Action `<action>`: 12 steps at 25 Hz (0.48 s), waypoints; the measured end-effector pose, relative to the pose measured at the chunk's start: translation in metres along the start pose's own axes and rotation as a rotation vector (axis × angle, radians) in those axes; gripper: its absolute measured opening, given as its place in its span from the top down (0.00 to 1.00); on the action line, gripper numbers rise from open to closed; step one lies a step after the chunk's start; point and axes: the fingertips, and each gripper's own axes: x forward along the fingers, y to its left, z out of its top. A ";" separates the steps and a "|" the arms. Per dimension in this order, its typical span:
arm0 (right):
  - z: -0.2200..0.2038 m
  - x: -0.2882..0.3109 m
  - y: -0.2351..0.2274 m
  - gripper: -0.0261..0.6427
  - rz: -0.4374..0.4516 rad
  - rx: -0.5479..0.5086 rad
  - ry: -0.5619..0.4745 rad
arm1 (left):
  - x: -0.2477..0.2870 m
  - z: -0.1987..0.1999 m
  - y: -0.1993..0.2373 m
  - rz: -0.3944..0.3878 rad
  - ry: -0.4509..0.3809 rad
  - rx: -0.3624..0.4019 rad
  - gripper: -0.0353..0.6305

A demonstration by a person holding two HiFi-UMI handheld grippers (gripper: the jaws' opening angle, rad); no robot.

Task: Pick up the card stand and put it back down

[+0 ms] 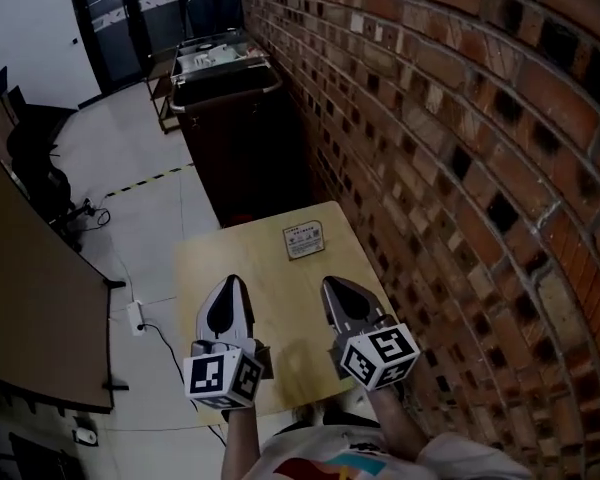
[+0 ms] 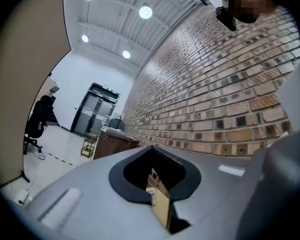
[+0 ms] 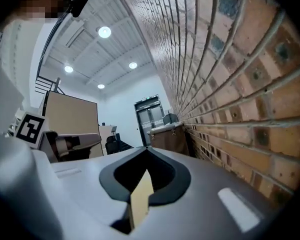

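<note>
The card stand [image 1: 303,239], a small white printed card, rests near the far edge of the light wooden table [image 1: 270,328]. My left gripper [image 1: 230,281] and right gripper [image 1: 330,282] hover side by side over the table's near half. Both point toward the card and stay well short of it. Each has its jaws shut with nothing between them. In the left gripper view the closed tips [image 2: 151,147] leave a slot through which a strip of table and a bit of the white card [image 2: 150,196] show. In the right gripper view only a sliver of table shows below the closed tips [image 3: 146,149].
A brick wall [image 1: 460,168] runs close along the table's right side. A dark cabinet [image 1: 230,118] stands just beyond the table. A curved desk [image 1: 30,308] lies to the left, with a power strip and cable [image 1: 136,315] on the floor and an office chair [image 1: 35,158] further back.
</note>
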 end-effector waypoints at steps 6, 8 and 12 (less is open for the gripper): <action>-0.027 0.048 -0.031 0.94 -0.009 -0.021 0.058 | 0.034 -0.019 0.026 0.026 0.013 -0.019 0.94; -0.031 0.054 -0.037 0.94 -0.002 -0.018 0.062 | 0.040 -0.021 0.029 0.033 0.012 -0.017 0.94; -0.026 0.066 -0.047 0.94 -0.004 -0.012 0.043 | 0.045 -0.026 0.035 0.047 0.020 -0.034 0.94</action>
